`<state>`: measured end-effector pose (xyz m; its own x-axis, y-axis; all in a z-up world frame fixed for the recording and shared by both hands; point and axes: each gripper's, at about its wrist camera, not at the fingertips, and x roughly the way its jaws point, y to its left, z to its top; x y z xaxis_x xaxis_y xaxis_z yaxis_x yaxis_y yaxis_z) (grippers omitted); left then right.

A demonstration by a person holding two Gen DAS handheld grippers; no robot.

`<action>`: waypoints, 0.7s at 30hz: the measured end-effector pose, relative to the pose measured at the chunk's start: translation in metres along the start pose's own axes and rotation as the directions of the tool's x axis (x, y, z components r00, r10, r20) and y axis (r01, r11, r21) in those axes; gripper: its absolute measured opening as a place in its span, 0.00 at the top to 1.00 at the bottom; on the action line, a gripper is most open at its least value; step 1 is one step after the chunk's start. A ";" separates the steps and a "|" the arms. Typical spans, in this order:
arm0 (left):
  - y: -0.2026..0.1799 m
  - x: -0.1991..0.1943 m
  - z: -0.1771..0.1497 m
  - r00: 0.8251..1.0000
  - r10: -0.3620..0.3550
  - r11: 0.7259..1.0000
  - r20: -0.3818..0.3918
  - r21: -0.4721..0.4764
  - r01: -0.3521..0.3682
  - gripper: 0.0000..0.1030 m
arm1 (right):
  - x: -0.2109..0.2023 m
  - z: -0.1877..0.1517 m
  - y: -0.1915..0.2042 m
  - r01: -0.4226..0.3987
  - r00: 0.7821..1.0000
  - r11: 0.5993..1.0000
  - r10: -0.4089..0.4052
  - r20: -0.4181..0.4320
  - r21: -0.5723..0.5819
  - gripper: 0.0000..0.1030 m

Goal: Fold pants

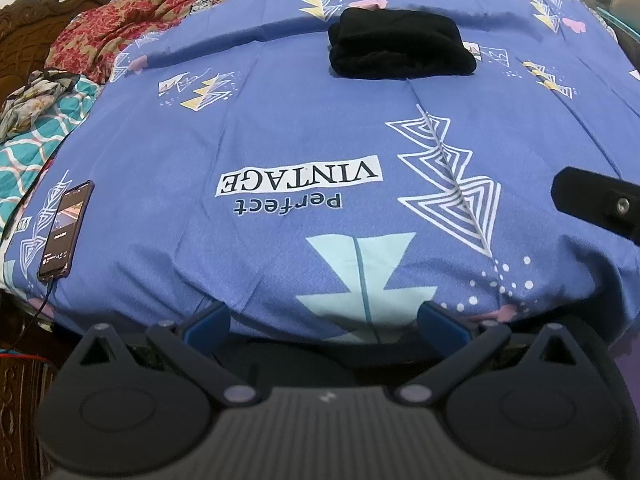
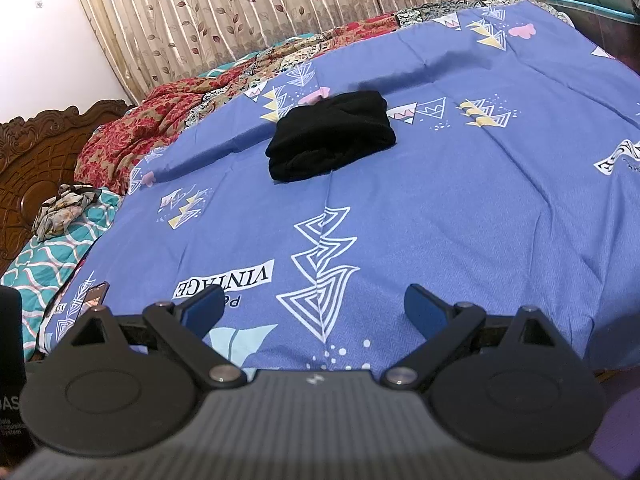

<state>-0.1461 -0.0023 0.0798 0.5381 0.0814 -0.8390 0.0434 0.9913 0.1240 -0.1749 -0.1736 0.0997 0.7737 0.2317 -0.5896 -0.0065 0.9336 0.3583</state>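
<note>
Pants [image 1: 401,45]: black, folded into a small thick bundle; they lie on the far part of the bed, well apart from both grippers; nothing touches them. In the right wrist view the bundle [image 2: 331,141] lies far and a little to the left.
Left gripper [image 1: 325,321]: jaws spread wide, nothing between them; it hangs over the near edge of the bed.
Right gripper [image 2: 315,309]: jaws also wide apart and empty, above the near part of the sheet; in the left wrist view one black part of it [image 1: 596,204] shows at the right edge.
Sheet [image 1: 280,128]: blue, with white, yellow and pale blue triangle patterns and the words "Perfect VINTAGE" printed upside down near the middle; it covers most of the bed.
Phone [image 1: 66,229]: lies on the near left side of the sheet, screen lit, a cable going from its near end.
Blanket [image 1: 120,20]: red with flowers, crumpled at the far left.
Headboard [image 2: 36,160]: dark carved wood, at the left.
Curtain [image 2: 260,12]: beige with leaf pattern, behind the bed.
</note>
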 end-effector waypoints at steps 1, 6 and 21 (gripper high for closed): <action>0.000 0.000 0.000 1.000 -0.001 1.000 0.000 0.002 0.001 0.00 | 0.000 0.000 0.000 0.000 1.000 1.000 0.000 -0.001 0.000 0.05; -0.002 0.000 0.000 1.000 -0.002 1.000 -0.001 0.008 0.002 0.00 | 0.000 0.000 0.001 0.001 1.000 1.000 -0.001 -0.003 0.000 0.05; -0.002 0.000 0.000 1.000 0.003 1.000 -0.008 0.009 -0.003 0.00 | 0.000 0.000 0.001 0.000 1.000 1.000 0.000 -0.004 0.000 0.05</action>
<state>-0.1458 -0.0041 0.0795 0.5317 0.0848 -0.8427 0.0498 0.9901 0.1310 -0.1748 -0.1730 0.1004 0.7714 0.2323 -0.5924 -0.0062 0.9336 0.3581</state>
